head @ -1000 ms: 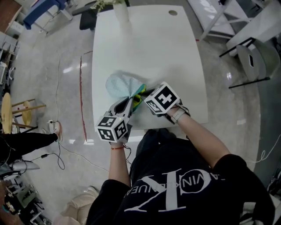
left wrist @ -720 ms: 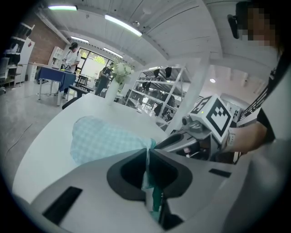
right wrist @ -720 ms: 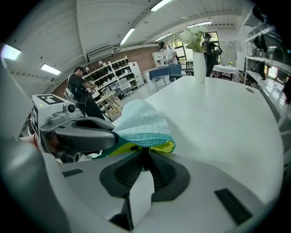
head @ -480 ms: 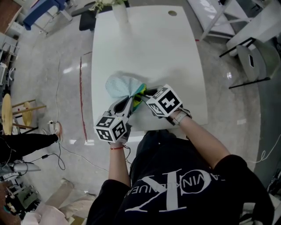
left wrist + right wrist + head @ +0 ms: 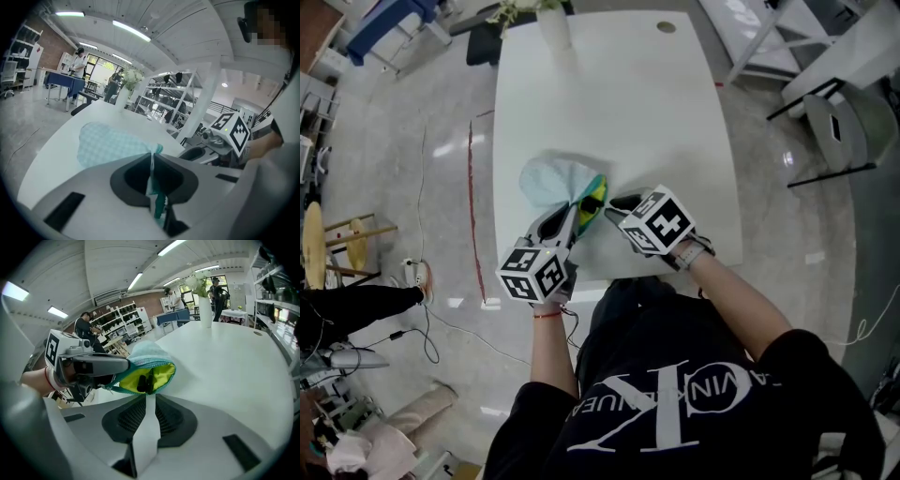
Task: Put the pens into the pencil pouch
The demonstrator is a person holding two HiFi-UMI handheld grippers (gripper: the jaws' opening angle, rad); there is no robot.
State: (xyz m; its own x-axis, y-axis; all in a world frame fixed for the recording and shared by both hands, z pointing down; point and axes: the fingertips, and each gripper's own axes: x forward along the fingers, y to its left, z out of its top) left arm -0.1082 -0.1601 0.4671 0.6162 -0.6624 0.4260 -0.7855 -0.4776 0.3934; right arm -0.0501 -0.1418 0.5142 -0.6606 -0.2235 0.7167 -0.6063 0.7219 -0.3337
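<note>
The white worktop (image 5: 656,122) is bare apart from a vase (image 5: 555,23) at its far end and the job going on at the near edge. No loose pens show anywhere on it in the head view.

The pencil pouch (image 5: 551,180) lies near that near edge, teal outside and bright yellow inside. Its closed end points away from the person and its mouth is lifted off the surface and gapes towards the right hand.

The left tool (image 5: 153,159) is pressed together on the pouch. A fold of teal fabric from the rim of the mouth is pinched between its jaws, and that pinch is what props the opening up. The right tool (image 5: 149,397) sits just in front of the mouth with its jaws a little apart and closing. Only the worktop shows in the gap between them, so it carries nothing.

The pens (image 5: 146,379) show as dark, slim shapes standing inside the yellow lining, their ends just within the mouth. How many there are cannot be told.

By this reading the loading looks essentially done. What may be left is nudging the ends fully in and closing the zip, if that is wanted.
</note>
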